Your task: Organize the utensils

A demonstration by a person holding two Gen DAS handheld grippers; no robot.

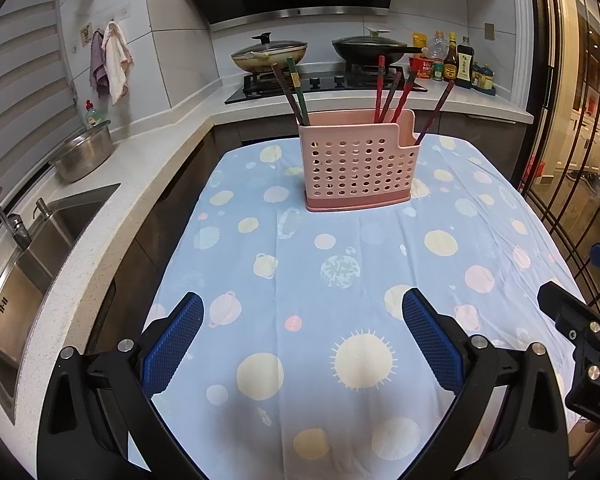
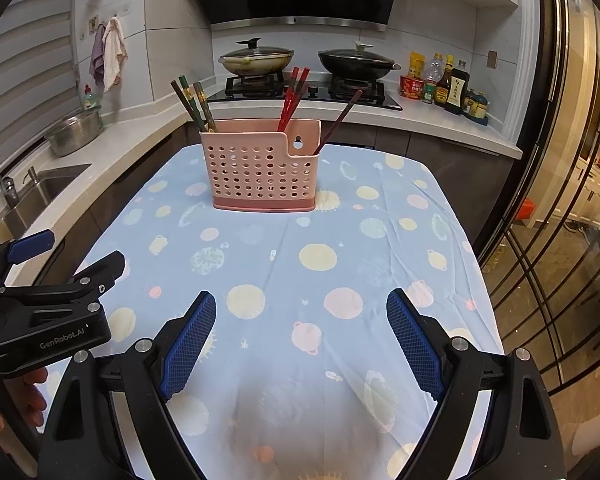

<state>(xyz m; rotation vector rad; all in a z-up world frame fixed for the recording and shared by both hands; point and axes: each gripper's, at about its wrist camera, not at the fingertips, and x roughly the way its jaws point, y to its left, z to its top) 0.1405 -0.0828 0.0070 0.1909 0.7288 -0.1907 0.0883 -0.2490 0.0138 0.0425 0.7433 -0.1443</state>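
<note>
Standing toward the far edge of the cloth-covered bench (image 1: 340, 320), pink utensil holder (image 1: 358, 162) with chopsticks (image 1: 384, 92), bare cloth before it, left tool (image 1: 302, 344) and right tool (image 2: 300, 338) both spread wide, empty, sink (image 1: 40, 248) at left.

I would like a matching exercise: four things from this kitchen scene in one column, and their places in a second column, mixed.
1. pink holder
2. green chopsticks
3. steel colander
4. sauce bottles

A. right of the stove
B. counter beside the sink
C. on the blue tablecloth
D. holder's left compartment

Pairs: 1-C, 2-D, 3-B, 4-A
</note>
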